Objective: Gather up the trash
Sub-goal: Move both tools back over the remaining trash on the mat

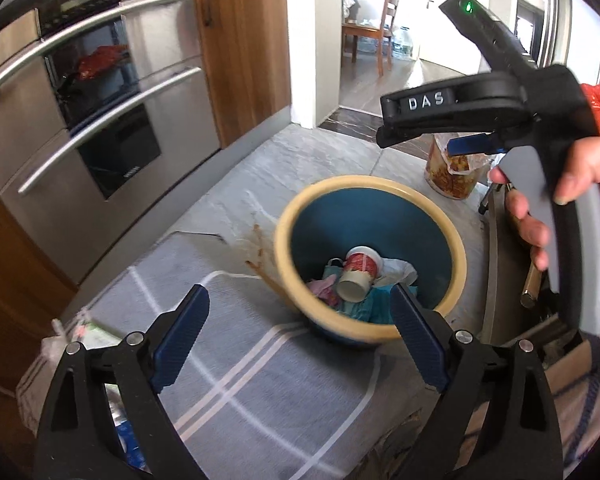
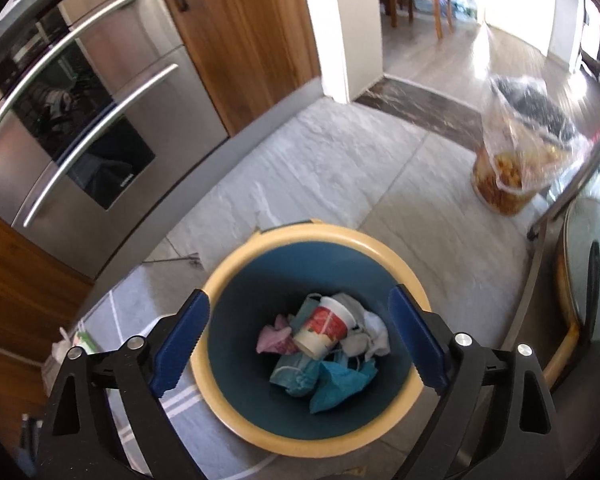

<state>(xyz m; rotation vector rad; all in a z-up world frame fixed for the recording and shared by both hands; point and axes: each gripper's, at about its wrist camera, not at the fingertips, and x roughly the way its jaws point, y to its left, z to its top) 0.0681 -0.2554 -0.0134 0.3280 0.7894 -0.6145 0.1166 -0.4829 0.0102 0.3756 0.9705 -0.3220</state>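
While hanging over the bin: both tools point steeply down, nothing between the blue pads of either.
Left hand-held gripper: spread wide, pinching nothing; poised above a grey cloth with white stripes, bin just ahead and slightly right of the fingertips.
Right hand-held gripper: spread wide, empty; poised straight over the bin mouth, rim showing beside both pads. Seen from the left wrist as a black body with a grey trigger, gripped by a hand, up and to the right.
Bin: round blue plastic bin with a cream rim, standing on the floor partly on the striped cloth.
Trash inside: white paper cup with a red printed band lying on its side on top; crumpled pink wrapper to its left; teal crumpled pieces nearer the pads; white crumpled tissue to the right.
Beyond the bin, right: clear plastic bag holding orange-brown scraps, on the pale grey tiled floor, well apart from the bin.
Left of both tools: stainless steel oven front with curved bar handles; wooden cabinet door beside it.
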